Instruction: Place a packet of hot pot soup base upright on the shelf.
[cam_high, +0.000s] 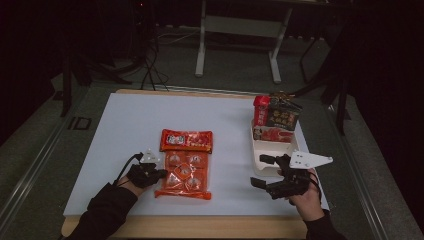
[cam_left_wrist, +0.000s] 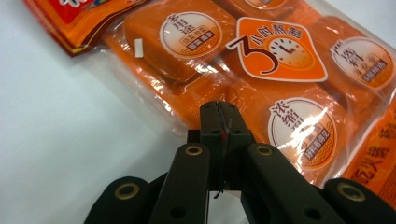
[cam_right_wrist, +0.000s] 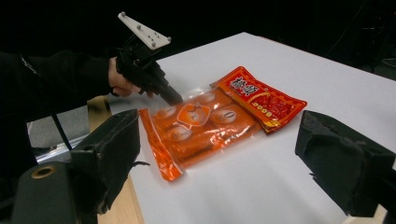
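Observation:
A clear bag of orange seasoning blocks (cam_high: 184, 175) lies flat on the white table top, near the front. Its far end touches a red packet (cam_high: 186, 140). My left gripper (cam_high: 161, 173) is shut, and its tips press against the bag's left edge (cam_left_wrist: 299, 130). In the left gripper view my left gripper (cam_left_wrist: 219, 112) has both jaws together over the bag's clear film; whether film is pinched I cannot tell. The right gripper view looks across at that left gripper (cam_right_wrist: 172, 98) on the bag (cam_right_wrist: 201, 126). My right gripper (cam_high: 262, 172) stands open and empty, right of the bag; my right gripper (cam_right_wrist: 219, 158) has its jaws wide apart.
A white tray (cam_high: 260, 150) at the right holds a red carton (cam_high: 261, 110), a dark package (cam_high: 282, 116) and a red-and-white packet (cam_high: 272, 134). The right gripper sits just in front of it. Table legs (cam_high: 201, 45) stand on the floor beyond the table.

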